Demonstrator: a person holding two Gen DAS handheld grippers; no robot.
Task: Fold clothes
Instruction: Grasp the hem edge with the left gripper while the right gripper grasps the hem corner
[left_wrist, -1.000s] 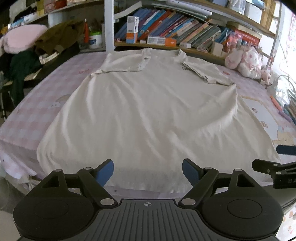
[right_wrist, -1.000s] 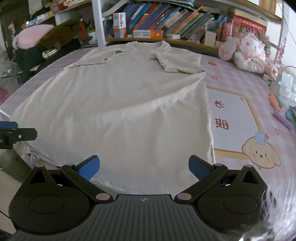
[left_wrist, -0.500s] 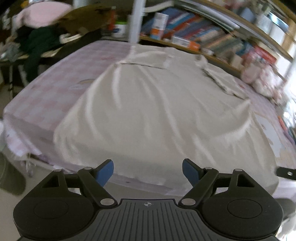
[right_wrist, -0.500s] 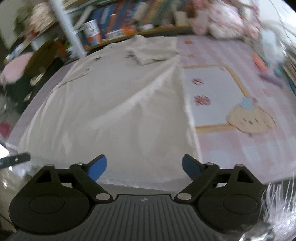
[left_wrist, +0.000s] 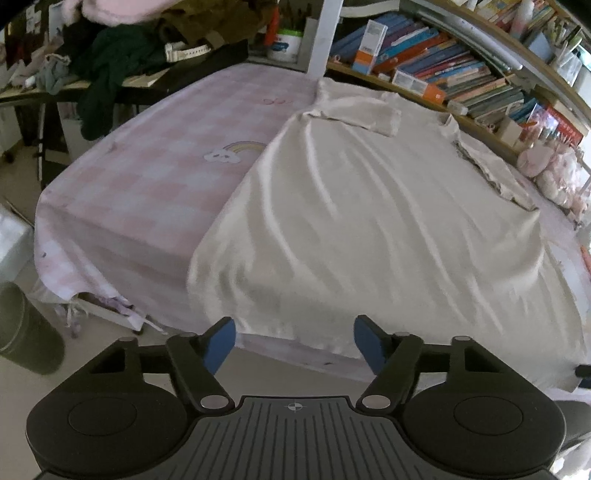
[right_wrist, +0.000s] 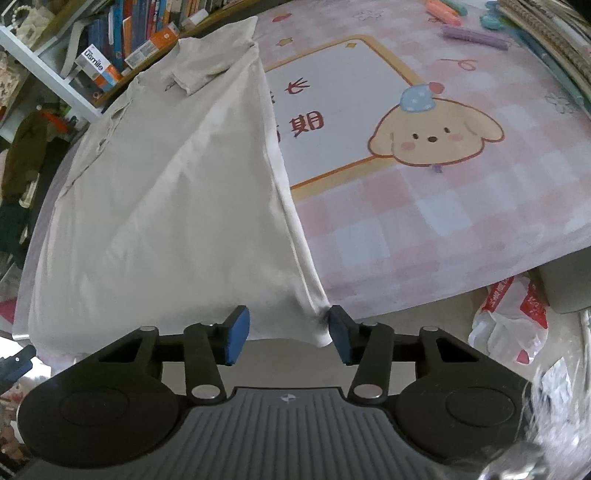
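A beige T-shirt lies flat, collar away from me, on a table under a pink checked cloth. My left gripper hangs over the near hem by the shirt's lower left corner. Its jaws are closing, the hem edge lies between the blue pads, and neither pad presses it. My right gripper straddles the T-shirt's lower right corner. Its jaws are closing too, with the corner by the right pad but not pinched.
Bookshelves and plush toys line the far edge. A heap of clothes lies far left, and a dark bin stands on the floor. Pens lie far right, with a plastic bag below the table edge.
The left gripper has shifted left to the hem's left corner and the right gripper right to the other corner. Both rolled, and both pairs of jaws have narrowed, the right more.
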